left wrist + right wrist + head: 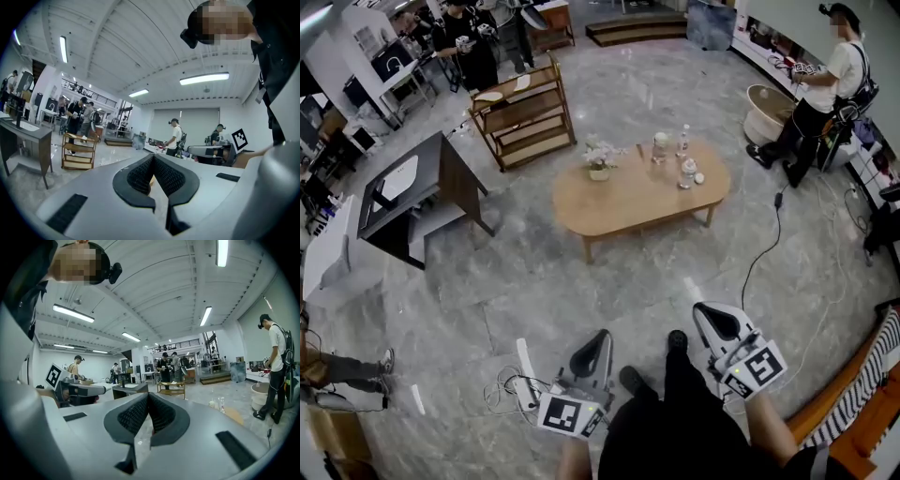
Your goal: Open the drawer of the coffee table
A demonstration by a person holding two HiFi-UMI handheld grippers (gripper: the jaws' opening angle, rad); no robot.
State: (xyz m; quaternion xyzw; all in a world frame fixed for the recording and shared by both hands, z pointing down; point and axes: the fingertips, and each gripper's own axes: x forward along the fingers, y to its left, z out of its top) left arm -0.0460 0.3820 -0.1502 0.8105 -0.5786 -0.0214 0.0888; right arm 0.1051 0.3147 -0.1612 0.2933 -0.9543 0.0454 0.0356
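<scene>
The left tool (598, 339) and right tool (705, 314) are both clenched on nothing, held low and well apart from the table (628, 202) ahead. Its drawer does not show from here, so the approach may take the wrong side. The cable (764, 248) on the floor could snag a foot, and a hard tug could topple the vase (599, 167) and bottles (686, 172).
</scene>
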